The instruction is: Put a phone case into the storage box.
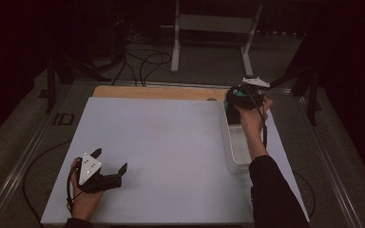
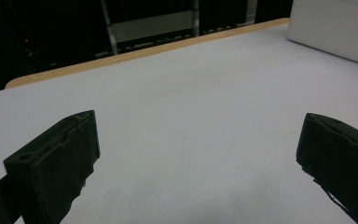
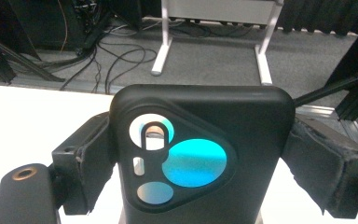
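The right gripper (image 3: pixel 200 154) clamps a black phone case (image 3: pixel 198 154) between its two jaws, the camera cutout with its teal patch facing the lens. In the high view that gripper (image 1: pixel 244 97) sits at about two o'clock on the counter (image 1: pixel 171 156), above the far end of a white tray (image 1: pixel 228 142). The left gripper (image 1: pixel 108 166) rests at about seven o'clock on the bare counter, jaws spread wide with nothing between them.

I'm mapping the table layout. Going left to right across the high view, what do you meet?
left gripper → bare white table sheet → white tray; the right gripper, holding a black phone case, overlaps the tray's far end.
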